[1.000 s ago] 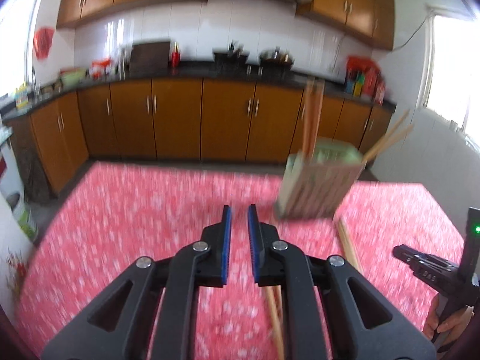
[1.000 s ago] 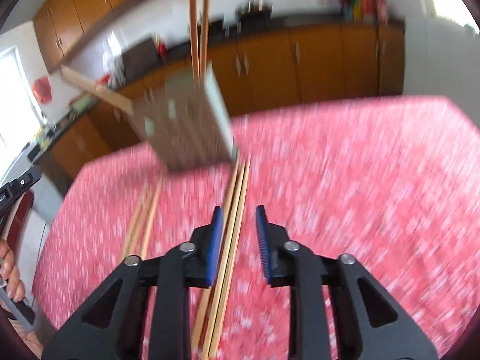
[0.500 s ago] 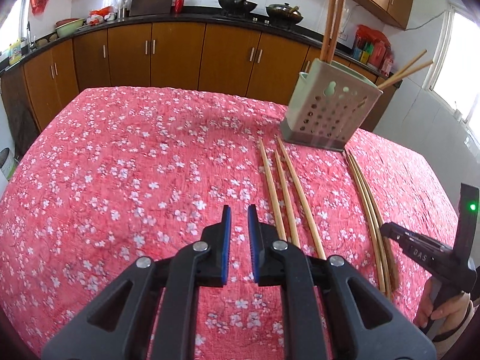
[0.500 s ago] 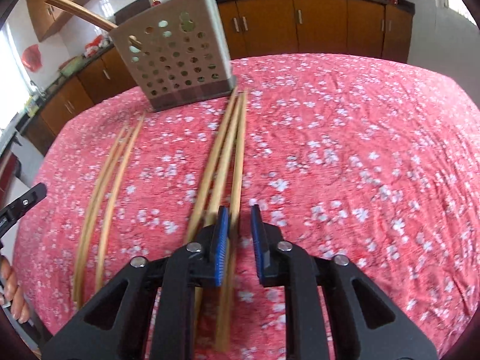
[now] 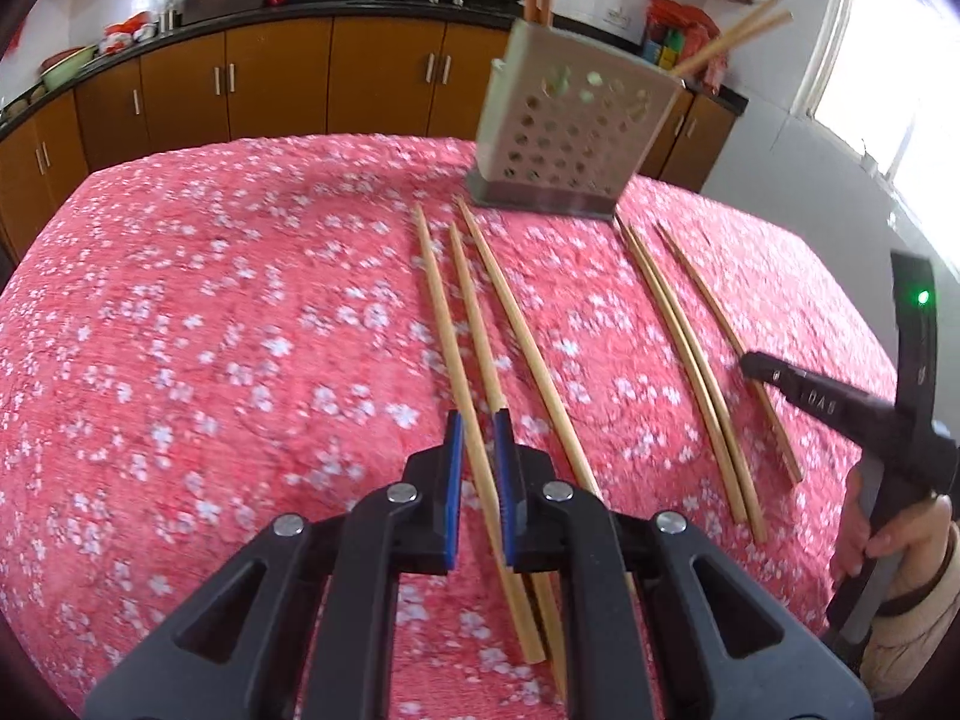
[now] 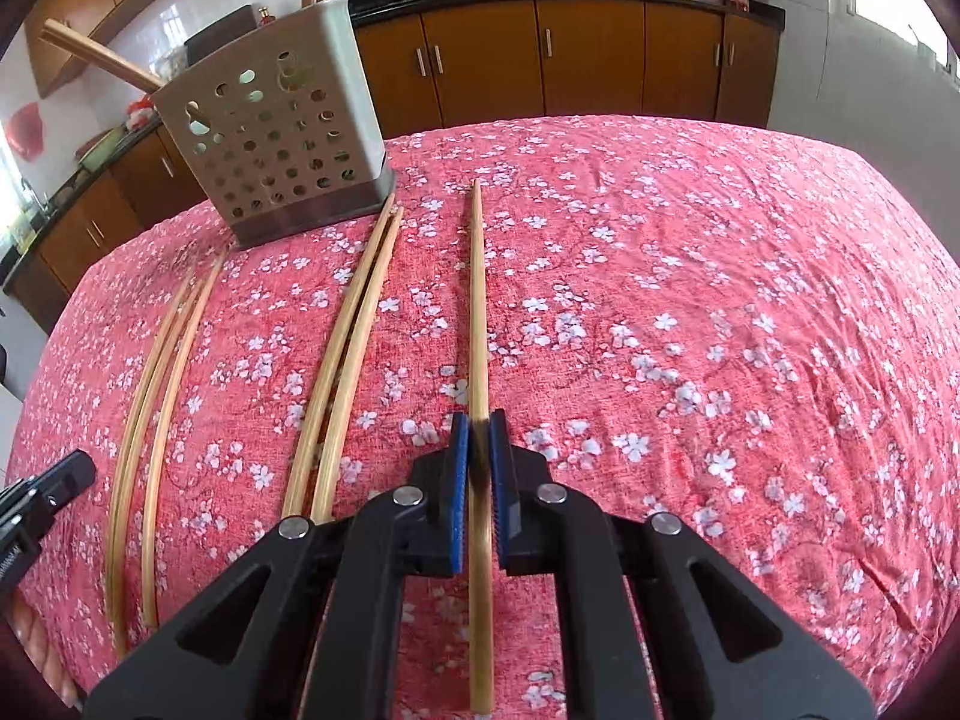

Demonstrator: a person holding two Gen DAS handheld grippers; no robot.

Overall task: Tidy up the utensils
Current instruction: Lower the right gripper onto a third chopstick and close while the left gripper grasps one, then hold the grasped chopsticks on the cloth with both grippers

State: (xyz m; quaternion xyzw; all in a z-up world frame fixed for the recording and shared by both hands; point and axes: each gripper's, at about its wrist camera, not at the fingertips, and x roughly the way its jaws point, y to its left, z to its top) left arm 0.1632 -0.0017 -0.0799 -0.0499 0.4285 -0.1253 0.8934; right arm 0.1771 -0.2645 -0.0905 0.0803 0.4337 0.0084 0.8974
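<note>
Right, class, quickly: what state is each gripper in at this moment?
Left gripper: shut, with a chopstick between its pads.
Right gripper: shut on a single chopstick lying on the tablecloth.

matte black plastic left gripper (image 5: 478, 438) and right gripper (image 6: 478, 441), alike in build: angular arms with triangular cut-outs, round silver screws at the pivots, ribbed blue pads (image 5: 454, 480) lining the fingers. green indicator light (image 5: 922, 297) on the right unit's upright. beige cuff (image 5: 912, 630) at the wrist.
</note>
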